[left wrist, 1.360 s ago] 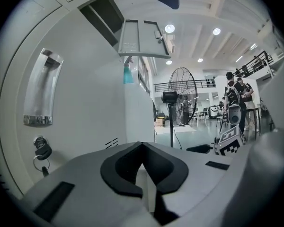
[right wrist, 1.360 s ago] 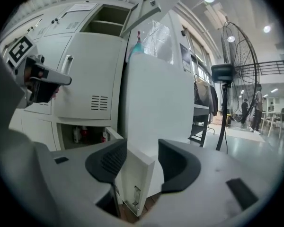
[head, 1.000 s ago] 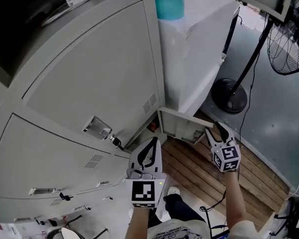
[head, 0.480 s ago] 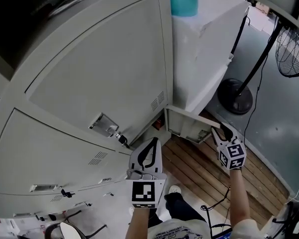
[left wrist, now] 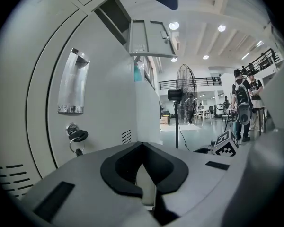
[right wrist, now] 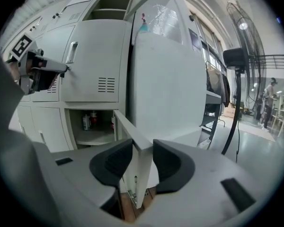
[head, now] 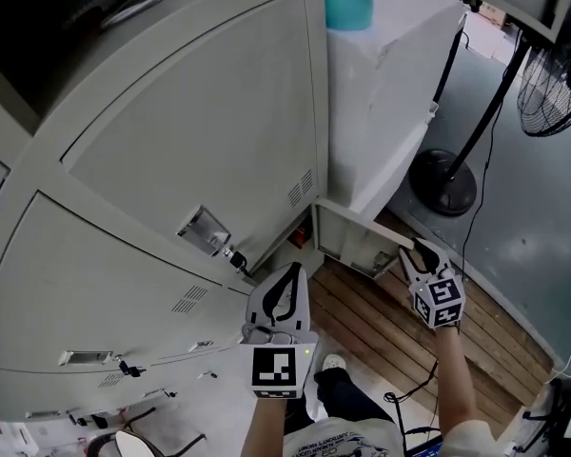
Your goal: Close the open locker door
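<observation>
The open locker door [head: 354,239] is a low grey one that swings out over the wooden floor, and its compartment [right wrist: 91,125] shows behind it. My right gripper [head: 418,252] is at the door's free edge [right wrist: 134,143]. In the right gripper view that edge stands between the pads of the right gripper [right wrist: 142,157]. The jaws are closing, and both pads look to be touching the door's faces. My left gripper [head: 286,274] hangs shut and empty in front of the closed lockers, apart from the door; in its own view the left gripper [left wrist: 143,174] faces a key [left wrist: 77,137] in a lock.
A tall white cabinet [head: 390,93] stands just right of the lockers. A standing fan [head: 555,65] with a round base [head: 443,190] is beyond it. Small bottles [right wrist: 87,121] stand inside the open compartment. Another locker door [left wrist: 149,38] higher up hangs open. Wooden slats [head: 381,322] cover the floor below.
My right gripper has stayed at the door's free edge, shifting only slightly with the view. The left gripper has not moved.
</observation>
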Motion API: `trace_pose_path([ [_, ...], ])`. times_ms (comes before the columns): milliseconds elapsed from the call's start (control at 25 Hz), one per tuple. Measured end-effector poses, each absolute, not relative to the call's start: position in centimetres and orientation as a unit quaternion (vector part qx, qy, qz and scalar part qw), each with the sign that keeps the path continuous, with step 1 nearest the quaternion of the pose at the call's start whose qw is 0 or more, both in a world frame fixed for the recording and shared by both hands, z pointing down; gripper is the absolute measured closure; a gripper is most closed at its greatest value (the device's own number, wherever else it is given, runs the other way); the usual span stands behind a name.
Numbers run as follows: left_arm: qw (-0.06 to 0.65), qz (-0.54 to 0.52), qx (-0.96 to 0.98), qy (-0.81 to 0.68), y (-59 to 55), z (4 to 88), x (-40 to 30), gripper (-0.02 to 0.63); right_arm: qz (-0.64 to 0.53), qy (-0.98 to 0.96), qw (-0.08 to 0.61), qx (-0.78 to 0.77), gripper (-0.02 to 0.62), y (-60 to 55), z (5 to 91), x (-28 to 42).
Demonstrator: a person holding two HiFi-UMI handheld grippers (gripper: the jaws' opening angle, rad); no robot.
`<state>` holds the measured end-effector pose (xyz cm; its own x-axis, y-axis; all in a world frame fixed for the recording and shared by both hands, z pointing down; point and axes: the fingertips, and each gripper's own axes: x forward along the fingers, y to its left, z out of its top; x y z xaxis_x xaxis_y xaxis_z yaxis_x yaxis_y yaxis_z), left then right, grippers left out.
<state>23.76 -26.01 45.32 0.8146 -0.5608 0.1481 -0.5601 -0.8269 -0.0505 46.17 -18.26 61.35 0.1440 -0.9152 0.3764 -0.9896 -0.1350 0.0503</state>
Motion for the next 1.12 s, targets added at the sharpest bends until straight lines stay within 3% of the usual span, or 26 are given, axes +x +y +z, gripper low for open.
trace_pose_path([
  [1120, 0.001, -0.055, -0.964, 0.262, -26.1, 43.0, 12.4, 0.606, 0.138, -0.632, 0.157, 0.746, 0.503, -16.3, 61.2, 30.9],
])
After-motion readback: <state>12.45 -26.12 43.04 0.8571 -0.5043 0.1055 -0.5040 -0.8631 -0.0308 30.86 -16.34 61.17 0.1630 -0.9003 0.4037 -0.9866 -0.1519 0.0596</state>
